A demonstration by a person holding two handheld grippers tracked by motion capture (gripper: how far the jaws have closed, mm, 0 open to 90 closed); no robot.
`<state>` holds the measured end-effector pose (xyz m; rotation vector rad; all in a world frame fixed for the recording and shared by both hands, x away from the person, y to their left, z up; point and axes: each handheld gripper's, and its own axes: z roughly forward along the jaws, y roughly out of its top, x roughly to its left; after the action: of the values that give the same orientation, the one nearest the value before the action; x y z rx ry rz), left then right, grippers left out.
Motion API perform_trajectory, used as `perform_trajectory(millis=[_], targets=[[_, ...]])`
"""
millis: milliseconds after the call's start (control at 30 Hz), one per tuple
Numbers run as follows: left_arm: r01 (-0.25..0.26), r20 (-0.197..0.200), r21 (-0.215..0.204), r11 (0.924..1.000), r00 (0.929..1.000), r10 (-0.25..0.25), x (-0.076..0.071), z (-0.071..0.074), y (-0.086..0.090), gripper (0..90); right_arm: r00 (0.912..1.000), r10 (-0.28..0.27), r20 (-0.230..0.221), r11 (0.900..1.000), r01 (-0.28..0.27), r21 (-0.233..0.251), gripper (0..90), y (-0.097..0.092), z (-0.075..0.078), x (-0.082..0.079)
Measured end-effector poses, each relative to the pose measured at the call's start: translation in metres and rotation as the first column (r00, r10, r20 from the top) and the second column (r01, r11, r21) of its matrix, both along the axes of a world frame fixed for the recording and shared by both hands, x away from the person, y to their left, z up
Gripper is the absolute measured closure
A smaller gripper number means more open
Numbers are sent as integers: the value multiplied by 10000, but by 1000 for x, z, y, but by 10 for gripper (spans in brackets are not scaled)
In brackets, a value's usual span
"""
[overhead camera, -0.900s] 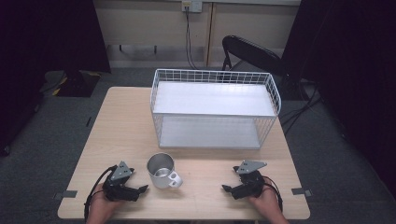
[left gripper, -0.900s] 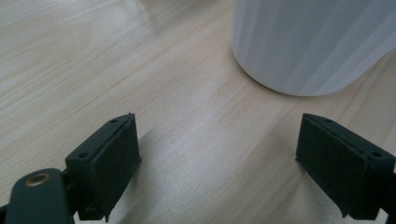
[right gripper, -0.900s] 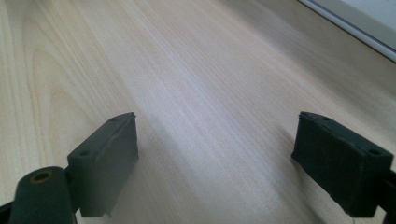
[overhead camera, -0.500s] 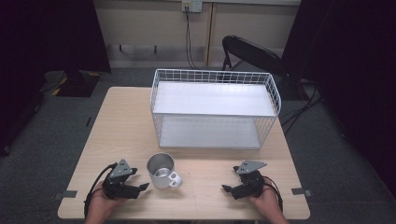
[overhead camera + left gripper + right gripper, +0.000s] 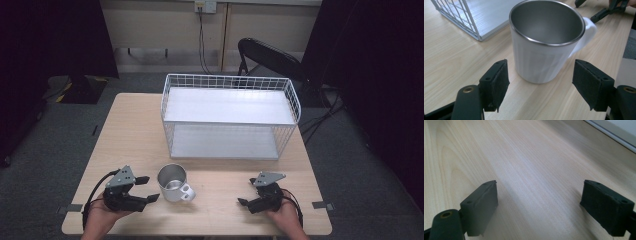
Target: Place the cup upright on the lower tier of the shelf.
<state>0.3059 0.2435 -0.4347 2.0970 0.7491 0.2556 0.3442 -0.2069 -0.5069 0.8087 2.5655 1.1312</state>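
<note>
Nearing the mug [image 5: 172, 183], left tongs [image 5: 148, 189] have edged closer (both tongs [image 5: 243, 199] gape apart).

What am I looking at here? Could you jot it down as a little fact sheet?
Setting: wooden table
Object in hand's reach: white mug with steel inside, upright, handle toward the right gripper
Behind it: white wire basket, two shelves
Left gripper: open, jaws either side of the mug's near wall, not touching
Right gripper: open, over bare wood
</note>
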Motion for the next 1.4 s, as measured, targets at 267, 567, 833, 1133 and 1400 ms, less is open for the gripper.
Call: perform_trajectory(millis=[267,567,833,1133,1400], targets=[[384,-110,126,9992,9992,-383,-1,12,-8,286,10000,1,-1,10000,-1,2,129,0,0,0],[599,-197,72,9982,9980,-597,0,21,-12,282,10000,10,-16,10000,-10,-20,129,0,0,0],[832,-183,-4,9965,9964,-832,1,32,-14,277,10000,8,-17,10000,-8,-18,129,0,0,0],[1174,-178,-28,9931,9929,-1174,-1,43,-21,269,10000,11,-14,10000,-11,-20,129,0,0,0],[1323,-187,-80,9912,9910,-1324,-1,48,-29,266,10000,13,-17,10000,-13,-19,129,0,0,0]])
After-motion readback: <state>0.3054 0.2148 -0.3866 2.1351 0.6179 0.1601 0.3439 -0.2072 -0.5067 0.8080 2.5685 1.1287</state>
